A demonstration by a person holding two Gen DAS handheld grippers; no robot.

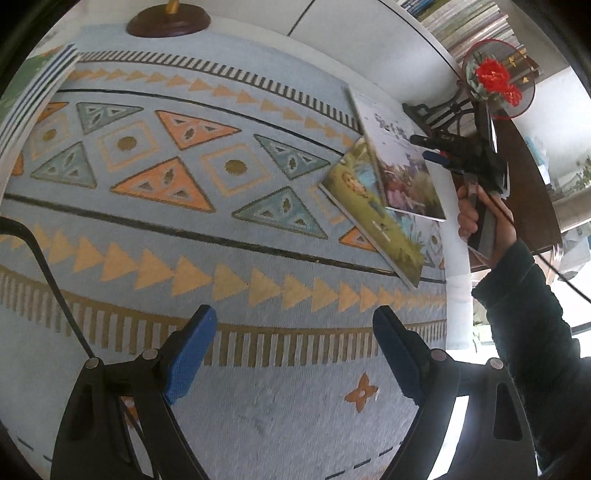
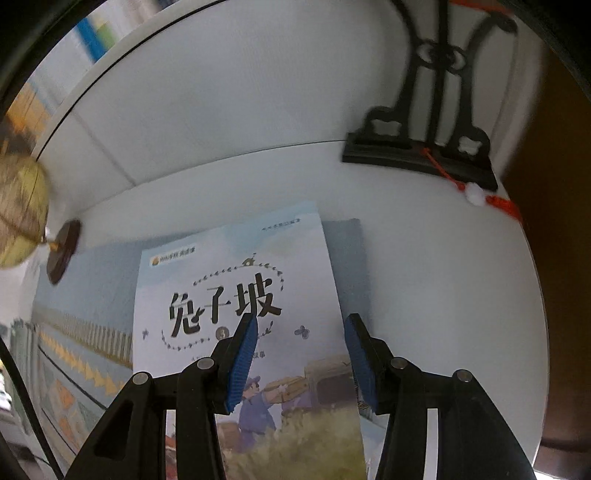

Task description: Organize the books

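Note:
Two picture books lie overlapped at the right end of a blue patterned cloth [image 1: 184, 229]. The upper one is a pale-blue book [image 1: 399, 162] [image 2: 229, 280] with large black title characters; beneath it is a green-covered book [image 1: 376, 221]. A hand holds my right gripper [image 1: 421, 147] [image 2: 302, 321] low over the pale-blue book. Its jaws stand partly apart astride the book's right edge, one pad over the cover and one beyond it, neither pressing. My left gripper [image 1: 295, 314] hangs open above bare cloth, well left of the books, with nothing between its fingers.
A black ornamental stand [image 2: 417, 147] with a round red-flower fan [image 1: 495, 81] stands at the white table's [image 2: 443, 277] back right. A globe [image 2: 22, 210] on a dark wooden base [image 1: 168, 24] is at the far left. A striped book stack [image 1: 33, 92] lies at the cloth's left corner. Shelved books [image 1: 469, 26] are behind.

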